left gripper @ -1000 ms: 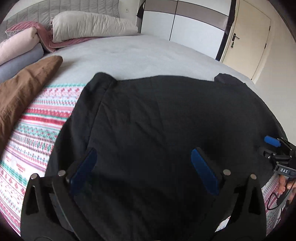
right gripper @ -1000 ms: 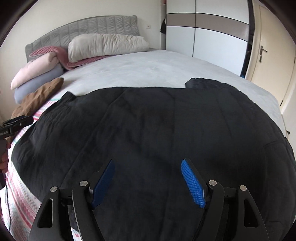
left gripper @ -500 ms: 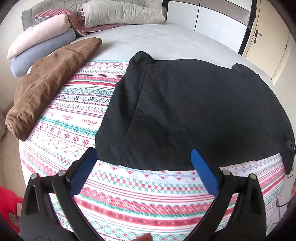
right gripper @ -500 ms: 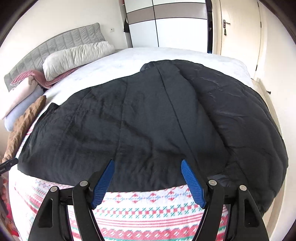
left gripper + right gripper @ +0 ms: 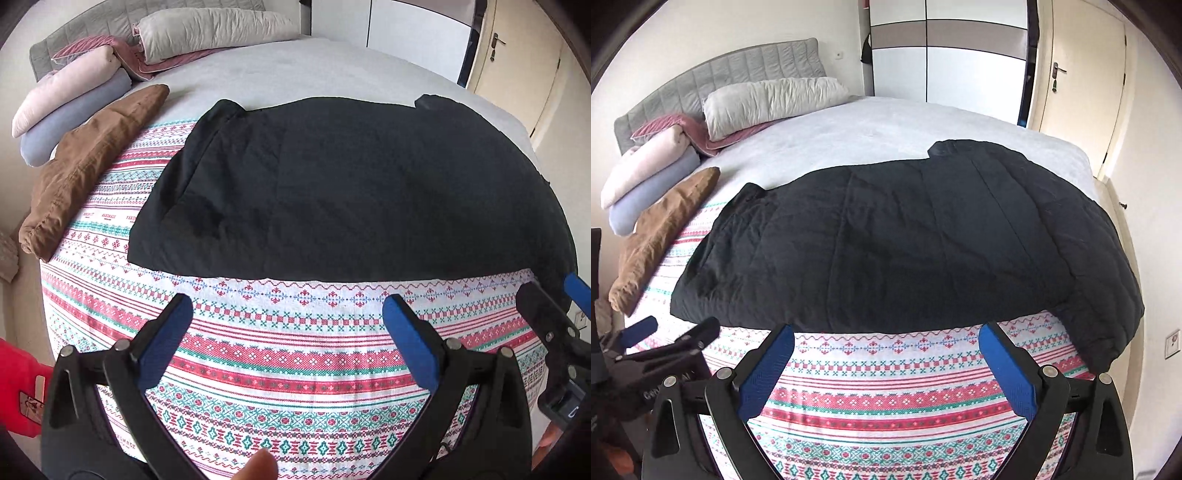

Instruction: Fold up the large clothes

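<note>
A black quilted garment (image 5: 916,243) is lying folded and spread flat across the middle of the bed, filling the centre of both wrist views. Its near edge is running across the frame just above the gripper tips, resting on a patterned blanket (image 5: 280,354) of red, green and white bands that is covering the lower part of each picture. Two small dark tabs are sticking out at the garment's far corners, over the grey bedspread (image 5: 871,136).

The left gripper (image 5: 288,325) is hanging over the patterned blanket at the bottom of its own view, its blue pads (image 5: 164,339) standing wide apart with nothing between them; it is also showing at the lower left of the right wrist view. The right gripper (image 5: 886,354) is likewise poised above the blanket, its jaws opening, with only the striped cloth showing in the gap and the garment's edge lying just beyond the tips. A fingertip (image 5: 258,465) is peeking in at the bottom edge of the left view.

A brown folded garment (image 5: 88,170) is lying along the left side of the bed, beside the blanket. Pillows (image 5: 768,99) and rolled bedding are piling up against the grey headboard (image 5: 716,77) at the upper left. A wardrobe (image 5: 945,51) and a cream door (image 5: 1078,74) are standing at the upper right.
</note>
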A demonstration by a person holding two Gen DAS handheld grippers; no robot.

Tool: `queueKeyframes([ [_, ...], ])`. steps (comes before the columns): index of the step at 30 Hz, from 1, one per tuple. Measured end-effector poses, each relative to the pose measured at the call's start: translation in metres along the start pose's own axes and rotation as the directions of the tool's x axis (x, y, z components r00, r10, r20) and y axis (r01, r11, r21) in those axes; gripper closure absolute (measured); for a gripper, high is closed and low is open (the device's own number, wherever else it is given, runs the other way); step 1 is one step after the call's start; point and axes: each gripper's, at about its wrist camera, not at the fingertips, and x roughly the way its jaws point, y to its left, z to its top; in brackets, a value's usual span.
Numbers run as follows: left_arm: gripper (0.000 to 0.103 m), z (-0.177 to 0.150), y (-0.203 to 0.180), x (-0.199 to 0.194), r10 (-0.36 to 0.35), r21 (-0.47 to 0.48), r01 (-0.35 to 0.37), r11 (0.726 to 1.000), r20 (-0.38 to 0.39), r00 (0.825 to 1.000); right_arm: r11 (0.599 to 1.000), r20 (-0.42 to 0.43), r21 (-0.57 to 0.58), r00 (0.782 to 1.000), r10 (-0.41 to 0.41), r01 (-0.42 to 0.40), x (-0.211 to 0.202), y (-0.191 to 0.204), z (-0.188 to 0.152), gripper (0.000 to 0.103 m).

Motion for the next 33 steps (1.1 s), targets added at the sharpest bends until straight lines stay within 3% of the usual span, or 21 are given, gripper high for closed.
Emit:
queueKeyframes([
  [4, 0.001, -0.007, 0.000, 0.009, 0.020, -0.026, -0.020, 0.999, 0.024, 1.000, 0.997, 0.005, -0.014, 0.997, -0.078, 0.078, 0.010, -0.005, -0.007, 0.002],
  [6, 0.001, -0.009, 0.000, 0.020, 0.024, -0.013, -0.024, 1.000, 0.001, 1.000, 0.998, 0.004, -0.005, 0.998, -0.064, 0.064, 0.018, -0.011, -0.012, 0.002],
  [9, 0.001, -0.010, 0.000, 0.032, 0.081, -0.003, -0.081, 0.997, -0.014, 0.997, 0.994, -0.024, 0.002, 0.994, -0.108, 0.108, 0.033, -0.010, -0.010, 0.002],
  [12, 0.001, -0.010, 0.003, 0.038, 0.061, -0.012, -0.062, 0.998, -0.034, 0.998, 0.996, -0.048, -0.052, 0.996, -0.071, 0.068, 0.040, 0.001, -0.012, 0.002],
  [15, 0.001, -0.011, 0.002, 0.034, 0.072, -0.009, -0.073, 0.997, -0.023, 0.997, 0.990, -0.044, -0.114, 0.995, -0.089, 0.084, 0.038, 0.013, -0.014, 0.002],
  [33, 0.001, -0.011, 0.001, 0.027, 0.066, -0.011, -0.066, 0.998, 0.000, 0.998, 0.987, -0.066, -0.092, 0.988, -0.141, 0.135, 0.038, 0.006, -0.015, 0.002],
])
